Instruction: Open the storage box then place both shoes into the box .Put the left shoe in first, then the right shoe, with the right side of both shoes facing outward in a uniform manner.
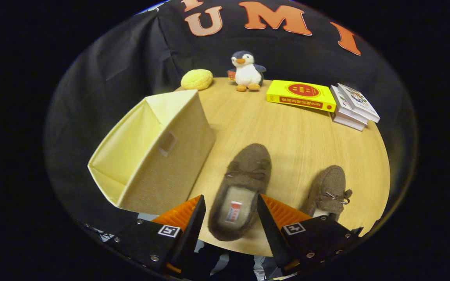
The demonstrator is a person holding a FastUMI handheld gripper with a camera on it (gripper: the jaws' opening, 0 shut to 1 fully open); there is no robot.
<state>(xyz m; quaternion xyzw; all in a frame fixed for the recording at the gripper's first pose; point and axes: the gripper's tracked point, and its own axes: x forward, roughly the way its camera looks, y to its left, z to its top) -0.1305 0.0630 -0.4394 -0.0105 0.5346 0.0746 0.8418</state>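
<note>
Gripper [231, 218]: fingers spread wide, one on each side of the heel end of the nearer brown shoe [240, 189], neither finger pressing on it. The heel opening with its sewn-in label lies between the fingers; the toe points away, toward the far side of the table [287, 136].

Second brown shoe [328, 189]: to the right, apart from the first, partly hidden behind the right finger, bow on its upper visible.

Storage box [150, 152]: pale fabric, to the left of the fingers and just beside the nearer shoe. It lies tipped with its open mouth facing left; the inside looks empty.

Far edge of the table: a yellow bun-shaped toy [197, 79], a plush penguin [247, 71], a yellow book [301, 95], a stack of books [354, 106].

Assessment: the box appears already open; the step in hand is taking up the first shoe. Which shoe is the left I cannot confirm. The next move calls for closing evenly on the heel walls, then turning the shoe toward the box mouth with its right side outward.
</note>
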